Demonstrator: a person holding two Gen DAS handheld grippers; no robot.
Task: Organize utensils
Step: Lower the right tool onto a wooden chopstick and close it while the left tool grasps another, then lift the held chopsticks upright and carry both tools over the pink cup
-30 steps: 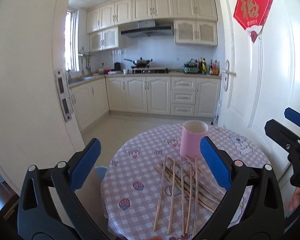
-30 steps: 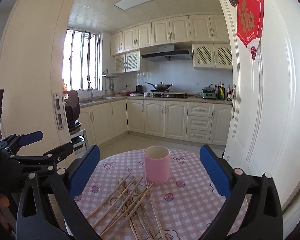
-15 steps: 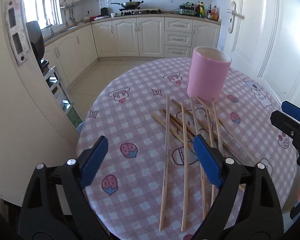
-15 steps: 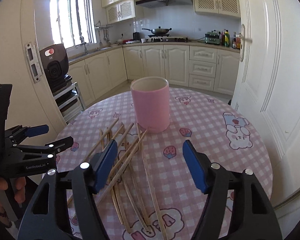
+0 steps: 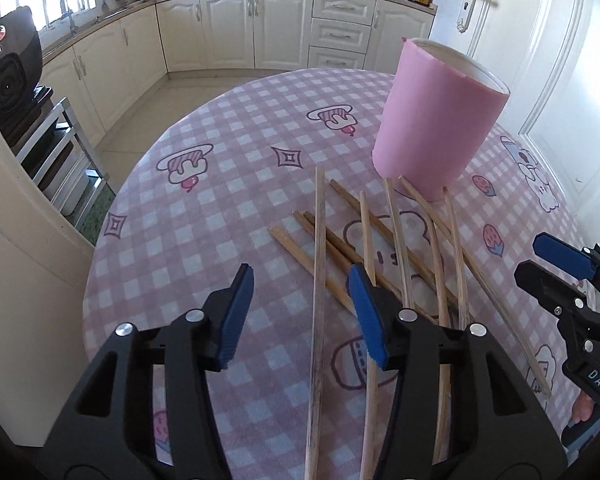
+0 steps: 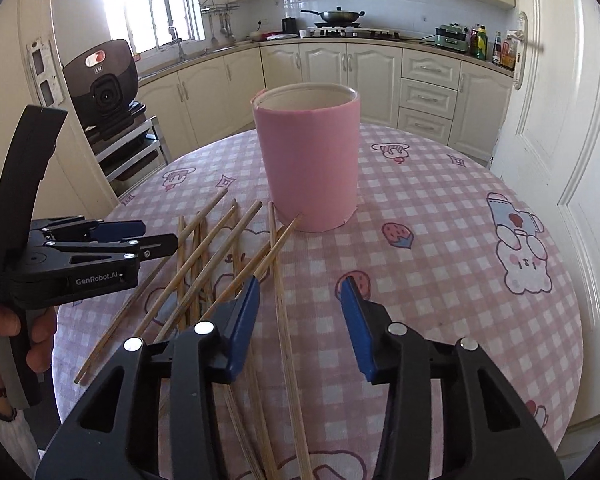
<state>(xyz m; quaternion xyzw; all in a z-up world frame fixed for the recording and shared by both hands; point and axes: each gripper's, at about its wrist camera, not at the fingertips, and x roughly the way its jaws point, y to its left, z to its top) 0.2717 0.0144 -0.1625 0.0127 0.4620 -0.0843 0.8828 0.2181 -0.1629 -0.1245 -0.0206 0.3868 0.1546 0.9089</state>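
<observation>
Kitchen: cream cabinets [image 5: 236, 28] along the far wall, white door [image 6: 560, 128] at right. Round table [image 5: 204, 208], pink checked cloth with cartoon prints; near-left edge drops to tiled floor, far-right edge lies close to the door. Bare cloth left of the sticks and right of the cup.

Cup [image 6: 308, 160]: pink, upright, mouth open, mid-table.

Chopsticks [image 5: 319, 264]: wooden, loose pile flat on the cloth just before the cup, long axes running mostly from near edge toward the cup, several crossing; two far tips touch the cup's base.

Left gripper [image 5: 300, 312]: over the pile's left side, jaws closing, one stick between the blue pads, not pressed.

Right gripper [image 6: 298, 312]: over the pile's right side, jaws closing, one stick between, untouched.

Hand [image 6: 4, 344]: holds the left gripper's handle.
</observation>
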